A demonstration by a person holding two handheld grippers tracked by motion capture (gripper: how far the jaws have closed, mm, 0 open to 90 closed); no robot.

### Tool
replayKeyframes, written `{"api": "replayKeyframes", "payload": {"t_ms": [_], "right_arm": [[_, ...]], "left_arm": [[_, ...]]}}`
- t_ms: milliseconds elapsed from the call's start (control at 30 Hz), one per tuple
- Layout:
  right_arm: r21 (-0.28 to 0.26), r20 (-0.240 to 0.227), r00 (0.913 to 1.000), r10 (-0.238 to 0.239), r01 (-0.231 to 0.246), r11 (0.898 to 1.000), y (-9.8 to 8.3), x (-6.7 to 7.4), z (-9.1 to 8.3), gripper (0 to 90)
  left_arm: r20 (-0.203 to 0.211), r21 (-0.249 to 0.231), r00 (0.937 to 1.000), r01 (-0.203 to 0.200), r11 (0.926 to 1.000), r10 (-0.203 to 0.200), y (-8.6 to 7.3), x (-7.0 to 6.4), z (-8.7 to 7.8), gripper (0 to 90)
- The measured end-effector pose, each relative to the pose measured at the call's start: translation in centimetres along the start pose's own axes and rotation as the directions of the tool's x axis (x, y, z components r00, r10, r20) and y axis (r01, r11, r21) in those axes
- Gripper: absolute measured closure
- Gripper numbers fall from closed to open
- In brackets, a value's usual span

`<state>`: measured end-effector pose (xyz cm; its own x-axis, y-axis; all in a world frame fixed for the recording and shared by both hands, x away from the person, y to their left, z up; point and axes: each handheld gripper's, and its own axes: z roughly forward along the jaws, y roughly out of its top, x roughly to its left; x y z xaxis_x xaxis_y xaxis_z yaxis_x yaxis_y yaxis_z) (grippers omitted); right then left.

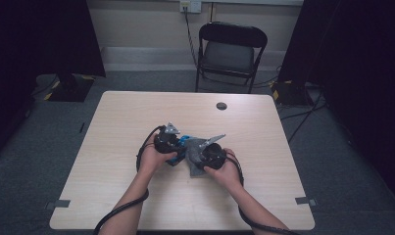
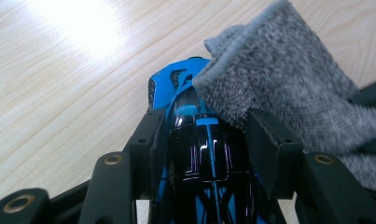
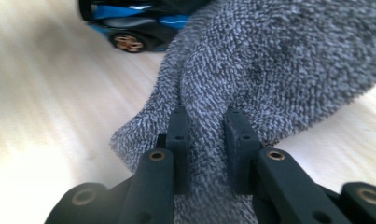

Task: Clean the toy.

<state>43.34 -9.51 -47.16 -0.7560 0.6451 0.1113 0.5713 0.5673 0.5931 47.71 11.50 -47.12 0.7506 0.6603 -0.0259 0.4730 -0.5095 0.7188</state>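
Left hand-held gripper point(image 2: 202, 140) clamped on one blue toy car point(image 2: 195, 154), right hand-held gripper point(image 3: 206, 140) pinching one grey cloth point(image 3: 279, 60)

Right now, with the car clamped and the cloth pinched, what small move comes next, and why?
Probably draw the grey cloth across the blue toy car: the left gripper clamps the car, the right gripper pinches the cloth, whose edge lies on the car's front.
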Motion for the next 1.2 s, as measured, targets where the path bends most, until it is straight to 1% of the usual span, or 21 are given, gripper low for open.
{"api": "replayKeyframes", "payload": {"t_ms": [100, 133, 233, 300, 400, 467, 500, 600, 667, 900, 967, 1000, 1100, 1200], "right_arm": [[-0.005, -0.024, 0.9997, -0.003, 0.003, 1.0, 0.1, 0.6, 0.2, 74.3], [-0.008, -0.041, 0.9991, -0.003, 0.003, 1.0, 0.1, 0.8, 0.3, 74.4], [-0.012, -0.055, 0.9985, -0.009, 0.008, 1.0, 0.3, 1.4, 0.5, 74.5], [-0.018, -0.076, 0.9971, 0.0, -0.001, 1.0, 0.3, 1.8, 0.6, 74.7], [-0.018, -0.098, 0.9952, -0.003, 0.001, 1.0, 0.4, 2.3, 0.8, 75.3], [-0.018, -0.124, 0.9922, -0.002, -0.001, 1.0, 0.5, 2.6, 0.9, 75.5], [-0.019, -0.122, 0.9925, -0.005, 0.003, 1.0, 0.5, 2.7, 0.9, 75.5], [-0.024, -0.151, 0.9886, -0.001, -0.002, 1.0, 0.4, 2.7, 0.9, 75.6], [-0.029, -0.156, 0.9878, -0.005, 0.001, 1.0, 0.3, 2.7, 0.9, 75.7], [-0.031, -0.186, 0.9824, -0.012, 0.006, 1.0, 0.3, 3.2, 1.1, 75.8], [-0.028, -0.194, 0.9809, -0.02, 0.015, 0.999, 0.3, 3.5, 1.1, 76.0], [-0.029, -0.21, 0.9775, -0.02, 0.014, 0.999, 0.2, 3.8, 1.2, 76.2], [-0.023, -0.212, 0.9759, -0.052, 0.049, 0.999, 0.2, 4.7, 1.3, 76.1], [-0.02, -0.229, 0.9703, -0.077, 0.074, 0.997, 0.2, 5.4, 1.4, 76.2]], "left_arm": [[-0.002, -0.002, 1.0, 0.005, 1.0, -0.005, 0.0, 0.0, 0.0, 49.1], [-0.003, -0.003, 1.0, 0.003, 1.0, -0.003, 0.0, 0.0, 0.0, 49.1], [0.001, -0.007, 1.0, 0.009, 0.9999, -0.009, -0.1, 0.0, -0.1, 49.1], [0.0, 0.0, 1.0, 0.0, 1.0, 0.0, -0.2, 0.1, -0.2, 49.2], [0.002, -0.003, 1.0, 0.006, 1.0, -0.006, -0.2, 0.0, -0.2, 49.3], [0.002, -0.003, 1.0, 0.006, 1.0, -0.006, -0.2, 0.0, -0.2, 49.3], [0.002, -0.003, 1.0, 0.005, 1.0, -0.005, -0.2, 0.0, -0.2, 49.3], [0.0, -0.002, 1.0, 0.005, 1.0, -0.005, -0.3, 0.0, -0.2, 49.3], [-0.004, -0.018, 0.9999, 0.013, 0.9998, -0.013, -0.3, -0.1, -0.1, 49.4], [-0.002, -0.017, 0.9999, 0.014, 0.9998, -0.014, -0.3, -0.1, -0.2, 49.4], [-0.004, -0.013, 1.0, 0.007, 0.9999, -0.007, -0.4, 0.0, -0.2, 49.4], [-0.005, -0.02, 0.9999, 0.013, 0.9997, -0.013, -0.4, 0.0, -0.2, 49.5], [-0.004, -0.025, 0.9998, 0.018, 0.9995, -0.018, -0.4, -0.1, -0.1, 49.5], [-0.007, -0.032, 0.9997, 0.021, 0.9993, -0.021, -0.4, -0.2, -0.1, 49.5]]}}
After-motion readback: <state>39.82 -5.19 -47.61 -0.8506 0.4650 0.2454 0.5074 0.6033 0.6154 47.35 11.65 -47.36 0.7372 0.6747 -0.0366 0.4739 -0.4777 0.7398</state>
